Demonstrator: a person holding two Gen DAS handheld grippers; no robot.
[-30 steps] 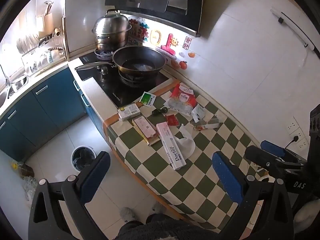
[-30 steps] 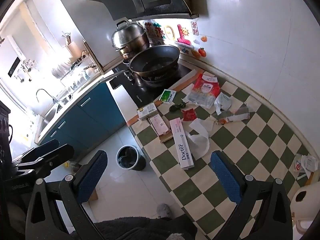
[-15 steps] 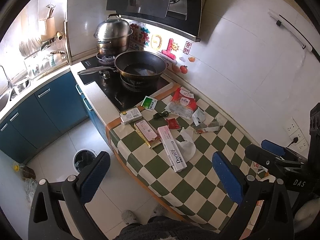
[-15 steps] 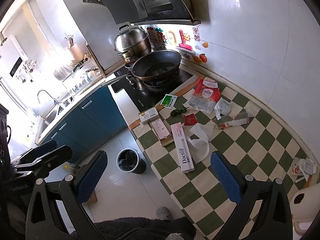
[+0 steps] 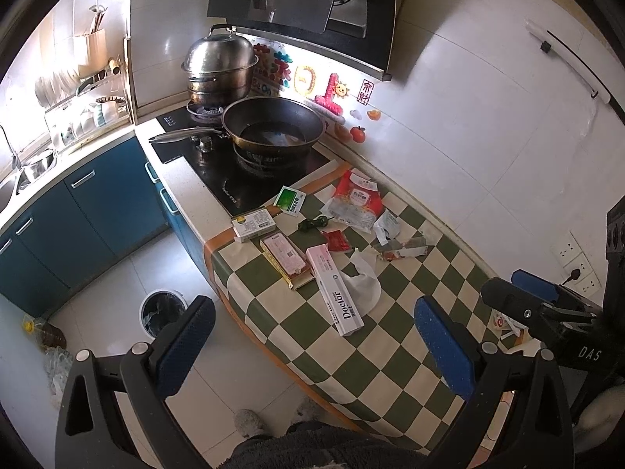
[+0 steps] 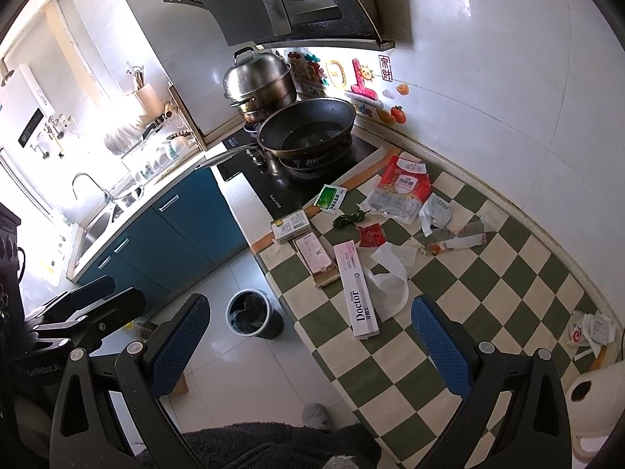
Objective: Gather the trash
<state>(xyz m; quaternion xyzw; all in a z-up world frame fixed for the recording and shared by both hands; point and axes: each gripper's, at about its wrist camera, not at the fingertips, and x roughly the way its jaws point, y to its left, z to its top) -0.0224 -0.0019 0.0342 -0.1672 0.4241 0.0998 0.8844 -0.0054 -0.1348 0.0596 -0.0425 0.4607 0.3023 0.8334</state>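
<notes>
Ahead of and below both grippers lies the checkered tabletop [image 5: 390, 355], with the trash spread across its far half, beside the stove. The bin [image 6: 250, 314] stands on the floor just left of the tabletop edge, below your left gripper [image 5: 312, 336]. Both the left gripper and the right gripper [image 6: 308, 340] hang well above everything, fingers wide apart and holding nothing.

Take the nearest and largest piece first, probably the long Doctor box [image 5: 334, 289], straight ahead between the fingers. Come down across its narrow width, not its length, so the fingers can span it. The thin white bag [image 5: 365, 283] touches its right side; keep that finger clear of it or you will likely drag both. The pink box [image 5: 287, 260] lies just left of it, and the red packet [image 5: 336, 240] and torn wrappers [image 5: 402, 250] sit further ahead; leave those small flat scraps for last.
</notes>
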